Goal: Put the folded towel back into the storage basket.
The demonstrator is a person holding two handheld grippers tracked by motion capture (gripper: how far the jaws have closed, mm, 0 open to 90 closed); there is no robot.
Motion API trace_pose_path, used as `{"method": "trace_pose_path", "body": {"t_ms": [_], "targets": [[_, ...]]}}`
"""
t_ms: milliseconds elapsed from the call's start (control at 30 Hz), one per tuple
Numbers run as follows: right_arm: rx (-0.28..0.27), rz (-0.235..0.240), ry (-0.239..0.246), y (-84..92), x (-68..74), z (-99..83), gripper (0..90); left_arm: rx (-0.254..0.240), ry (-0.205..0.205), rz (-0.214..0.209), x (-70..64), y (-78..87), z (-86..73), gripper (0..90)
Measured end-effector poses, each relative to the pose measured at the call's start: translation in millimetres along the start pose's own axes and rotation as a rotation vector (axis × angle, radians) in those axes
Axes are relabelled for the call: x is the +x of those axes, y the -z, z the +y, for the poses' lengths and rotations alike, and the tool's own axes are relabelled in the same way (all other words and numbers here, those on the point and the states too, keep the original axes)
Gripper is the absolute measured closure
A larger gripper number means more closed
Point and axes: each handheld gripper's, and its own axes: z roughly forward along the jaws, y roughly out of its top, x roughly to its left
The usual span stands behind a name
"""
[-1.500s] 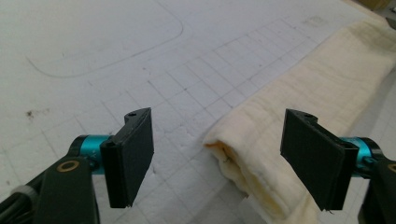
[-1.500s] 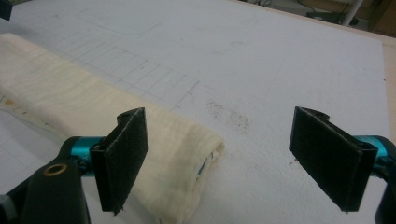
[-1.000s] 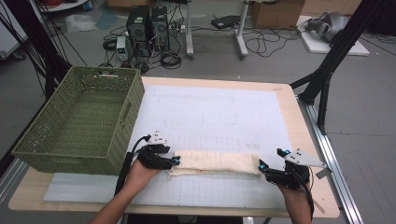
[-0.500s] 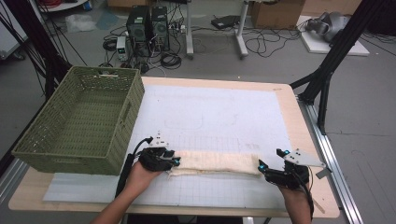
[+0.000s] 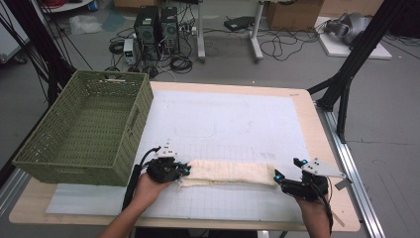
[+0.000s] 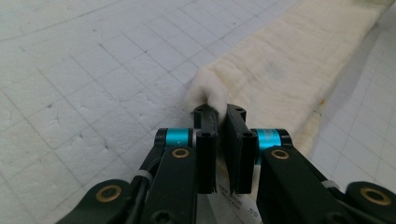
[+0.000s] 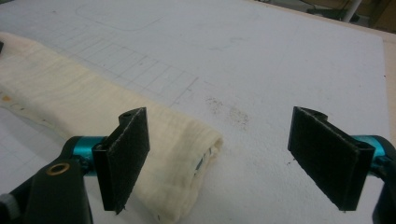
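Note:
A cream towel (image 5: 230, 172), folded into a long strip, lies across the near part of the white gridded mat (image 5: 233, 119). My left gripper (image 5: 184, 170) is at the strip's left end. Its jaws have just been closing and now pinch a fold of the towel (image 6: 280, 70) between the pads of the left gripper (image 6: 219, 112). My right gripper (image 5: 287, 168) rests at the strip's right end. In the right gripper view, the right gripper (image 7: 219, 126) stands wide open, and the towel's end (image 7: 70, 98) lies by its left pad without being squeezed.
A green woven basket (image 5: 111, 75) stands on the table's left side, close to my left hand. The wooden table edge (image 5: 341, 198) runs just right of my right hand. Black frame legs and cables lie on the floor beyond the table.
The left gripper's jaws have closed on the towel's left end. Both hands and the towel have stayed in place.

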Motion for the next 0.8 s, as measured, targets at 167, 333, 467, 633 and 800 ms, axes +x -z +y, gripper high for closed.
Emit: {"method": "trace_pose_path", "body": {"t_ms": [167, 333, 467, 633, 800], "targets": [[-0.001, -0.002, -0.002, -0.5, 0.3, -0.3, 19.3, -0.010, 0.005, -0.003, -0.1, 1.4, 0.3, 83.5], [-0.009, -0.014, -0.010, -0.7, -0.3, -1.2, 19.3, -0.044, 0.002, -0.009, -1.4, 5.4, 1.3, 83.7], [0.005, -0.018, -0.022, -3.0, -1.9, -3.8, 19.2, -0.094, -0.011, -0.020, -2.7, 11.1, 2.1, 83.7], [0.086, 0.013, -0.042, -17.4, 0.2, -10.5, 19.3, -0.124, -0.020, -0.031, -3.1, 16.1, 2.6, 83.7], [0.123, 0.031, -0.027, -26.0, 6.5, -11.0, 22.1, -0.136, -0.025, -0.033, -3.7, 19.0, 2.4, 83.7]]}}
